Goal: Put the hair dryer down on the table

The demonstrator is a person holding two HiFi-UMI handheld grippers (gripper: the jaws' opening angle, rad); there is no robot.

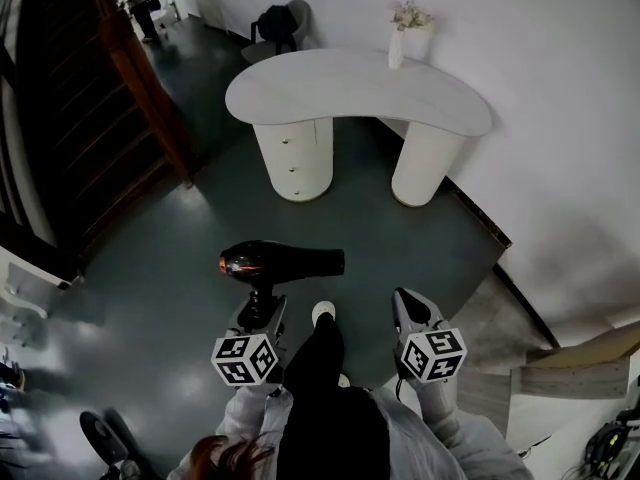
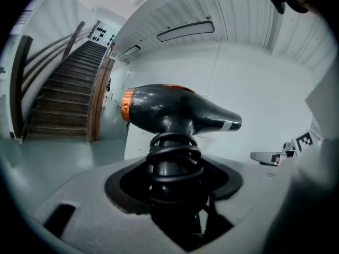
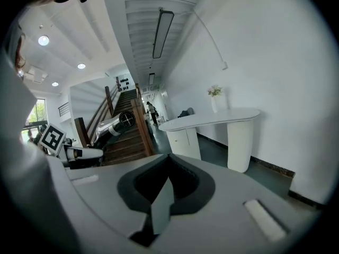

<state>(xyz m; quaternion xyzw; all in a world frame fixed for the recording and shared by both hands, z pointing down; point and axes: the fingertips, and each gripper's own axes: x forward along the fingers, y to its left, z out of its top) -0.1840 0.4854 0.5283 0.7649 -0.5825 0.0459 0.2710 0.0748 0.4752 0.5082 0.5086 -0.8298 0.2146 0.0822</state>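
Hair dryer [image 1: 282, 263]: aloft above the floor, well short of the far surface [image 1: 340, 93].
Left gripper [image 1: 262, 306]: jaws clamped on cord-wrapped handle.
Right gripper [image 1: 410, 308]: jaws together, empty.
Remaining: approach, set down.

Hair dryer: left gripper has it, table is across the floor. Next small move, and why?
Probably walk forward toward the table, with the left gripper clamped on the hair dryer handle. A stretch of floor separates them, so it can't be set down yet. The tabletop's near side looks bare.
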